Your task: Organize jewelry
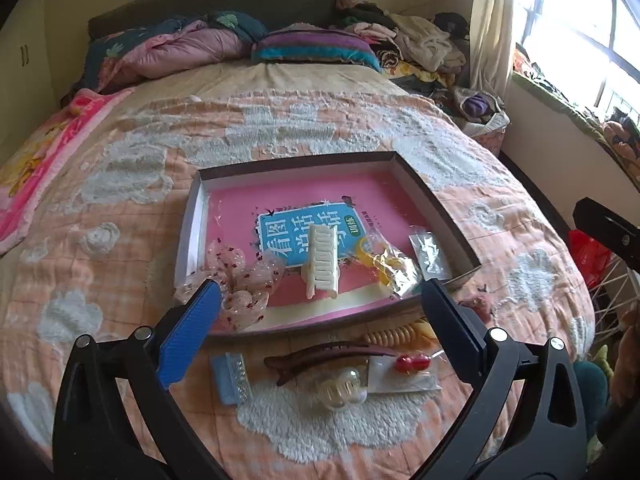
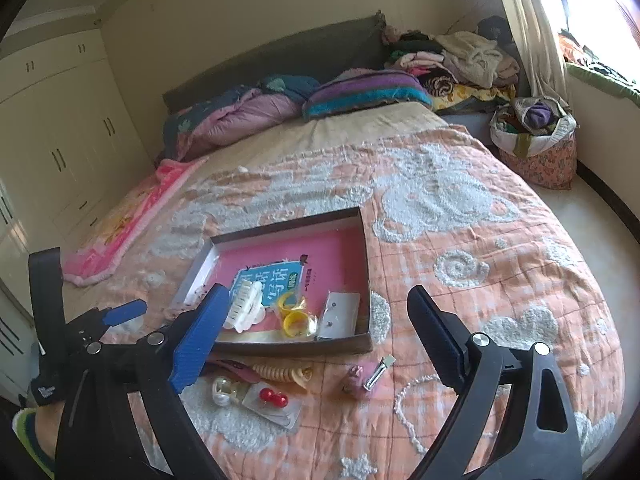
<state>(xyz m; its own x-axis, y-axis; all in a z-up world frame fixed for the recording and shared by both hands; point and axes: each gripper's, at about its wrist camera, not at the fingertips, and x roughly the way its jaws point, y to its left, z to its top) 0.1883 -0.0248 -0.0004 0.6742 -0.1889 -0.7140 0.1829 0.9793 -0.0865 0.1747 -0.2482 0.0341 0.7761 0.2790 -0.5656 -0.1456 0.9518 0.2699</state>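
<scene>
— What's on the bed [image 2: 460, 240]?
— A shallow box [image 1: 436, 200] on its orange quilt. Just in front lie a brown hair clip [image 1: 320, 354], blue comb [image 1: 231, 378], red-bead packet [image 1: 404, 372] and spiral hair tie [image 1: 394, 336].

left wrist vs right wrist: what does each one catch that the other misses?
Left wrist only: the blue comb clip on the quilt, and the sheer dotted scrunchie over the tray's near-left edge.

Right wrist only: the pink clip with a metal bar on the quilt, right of the tray, and the wardrobe.

Both: the tray, white claw clip, red bead card. Each claw open, empty: left claw, right claw.
</scene>
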